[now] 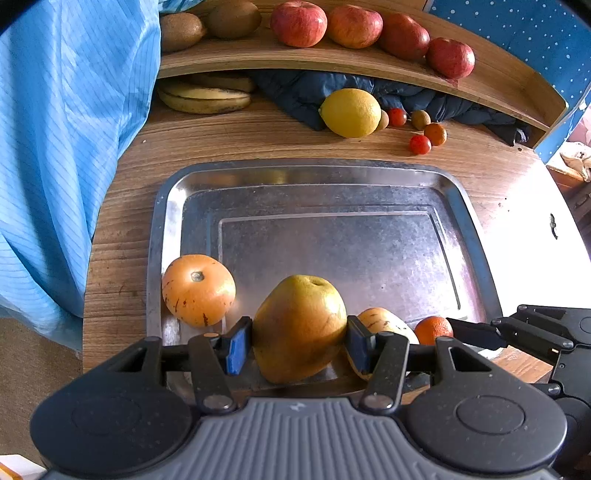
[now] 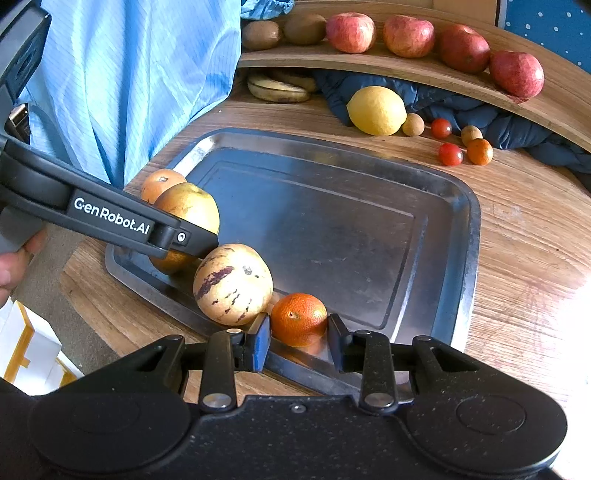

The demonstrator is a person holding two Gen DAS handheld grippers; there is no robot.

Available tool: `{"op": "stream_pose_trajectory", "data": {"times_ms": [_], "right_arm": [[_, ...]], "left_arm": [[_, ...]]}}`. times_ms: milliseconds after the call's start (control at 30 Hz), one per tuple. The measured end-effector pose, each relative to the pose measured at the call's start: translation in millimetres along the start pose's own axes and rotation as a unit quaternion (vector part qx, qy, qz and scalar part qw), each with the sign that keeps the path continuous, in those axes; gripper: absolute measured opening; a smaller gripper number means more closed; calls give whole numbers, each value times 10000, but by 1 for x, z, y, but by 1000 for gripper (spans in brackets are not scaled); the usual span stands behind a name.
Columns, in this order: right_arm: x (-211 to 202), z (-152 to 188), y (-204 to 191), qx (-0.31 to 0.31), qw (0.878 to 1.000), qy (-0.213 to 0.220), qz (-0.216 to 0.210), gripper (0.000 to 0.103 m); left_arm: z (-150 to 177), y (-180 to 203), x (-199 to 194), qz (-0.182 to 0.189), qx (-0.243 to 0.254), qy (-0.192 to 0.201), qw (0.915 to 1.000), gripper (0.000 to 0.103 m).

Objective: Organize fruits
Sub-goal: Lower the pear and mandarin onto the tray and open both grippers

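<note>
A wooden table (image 1: 258, 140) carried a steel tray (image 1: 332, 177) below a curved shelf (image 1: 369, 61) lined with apples (image 1: 298, 24) and kiwis (image 1: 232, 18). The left gripper (image 1: 299, 341) had both pads pressed against a yellow-green pear (image 1: 299, 325) at the tray's near edge. The right gripper (image 2: 298, 341) stood partly open around an orange (image 2: 299, 317) (contact uncertain). A striped melon (image 2: 232, 282) lay between the two fruits, a tomato-like orange fruit (image 1: 197, 290) to the left; a lemon (image 1: 351, 112), bananas (image 1: 203, 98) and blue cloth (image 1: 55, 147) lay beyond.
</note>
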State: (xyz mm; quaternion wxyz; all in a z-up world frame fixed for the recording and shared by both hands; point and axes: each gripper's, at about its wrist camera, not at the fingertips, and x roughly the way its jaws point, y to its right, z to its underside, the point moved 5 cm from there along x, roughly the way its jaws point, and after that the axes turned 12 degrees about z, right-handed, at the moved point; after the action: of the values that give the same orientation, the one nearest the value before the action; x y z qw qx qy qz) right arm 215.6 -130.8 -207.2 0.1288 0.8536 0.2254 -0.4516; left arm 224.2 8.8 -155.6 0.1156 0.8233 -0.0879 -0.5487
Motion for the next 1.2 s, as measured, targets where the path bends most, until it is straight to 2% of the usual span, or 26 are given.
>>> {"op": "stream_pose_trajectory", "data": {"times_ms": [467, 800, 867, 967, 1033, 1200], "right_arm": [[-1, 2, 4, 126, 9999, 47, -70, 38], [-11, 9, 6, 67, 9999, 105, -72, 60], [-15, 10, 5, 43, 9998, 153, -72, 65], [-20, 12, 7, 40, 9997, 227, -70, 76], [-24, 14, 8, 44, 9996, 268, -56, 83], [-30, 19, 11, 7, 9997, 255, 9, 96]], "left_arm": [[0, 1, 2, -111, 50, -60, 9999, 58], [7, 1, -2, -162, -98, -38, 9998, 59], [9, 2, -6, -167, -150, -14, 9997, 61], [14, 3, -13, -174, -177, 47, 9997, 71], [17, 4, -18, -122, -151, 51, 9998, 82], [29, 7, -31, -70, -69, -1, 10000, 93]]}}
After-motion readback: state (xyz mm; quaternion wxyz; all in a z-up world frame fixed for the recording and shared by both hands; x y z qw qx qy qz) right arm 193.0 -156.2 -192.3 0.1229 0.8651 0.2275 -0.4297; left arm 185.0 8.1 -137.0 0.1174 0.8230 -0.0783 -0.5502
